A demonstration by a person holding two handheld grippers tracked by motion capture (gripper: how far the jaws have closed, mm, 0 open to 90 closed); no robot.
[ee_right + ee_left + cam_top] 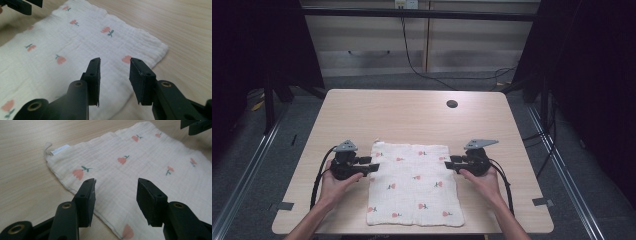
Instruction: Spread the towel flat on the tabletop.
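On the table (pixel 362 107), both the left gripper (pixel 373 164) and right gripper (pixel 448 161) are hovering unclenched beside the cloth (pixel 412 185), seemingly light and floppy, best pinched at its edges.

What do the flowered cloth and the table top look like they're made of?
The cloth: probably a soft woven cotton, muslin-like, matt cream with printed pink flowers; its surface shows a fine crinkled weave and a small sewn label at one corner. The table: likely a light wood-look laminate, smooth and slightly glossy, with an even printed-looking grain.
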